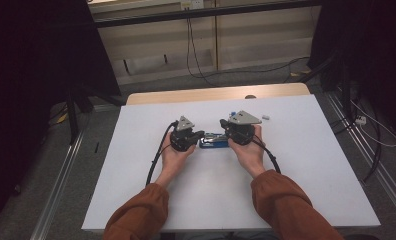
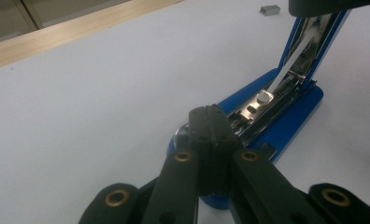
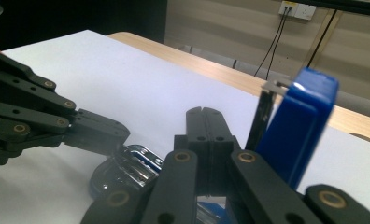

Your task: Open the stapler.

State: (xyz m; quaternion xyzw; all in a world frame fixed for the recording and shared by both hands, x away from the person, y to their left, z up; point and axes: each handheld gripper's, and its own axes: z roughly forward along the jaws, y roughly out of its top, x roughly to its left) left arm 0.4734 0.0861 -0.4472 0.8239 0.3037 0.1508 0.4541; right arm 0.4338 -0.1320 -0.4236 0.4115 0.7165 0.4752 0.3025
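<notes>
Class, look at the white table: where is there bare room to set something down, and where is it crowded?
Free: the white table left of the left gripper, right of the right gripper, and the far strip, bar a small grey block. Crowded: the middle, where both grippers meet at the opened blue stapler.

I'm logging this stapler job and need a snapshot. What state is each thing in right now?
Blue stapler: lying on the table, top arm swung open and raised, metal magazine channel exposed.
Left gripper: jaws together, tips at the stapler's near end.
Right gripper: jaws together, beside the raised blue arm.
Small grey block: lying loose on the table, apart from the stapler.
</notes>
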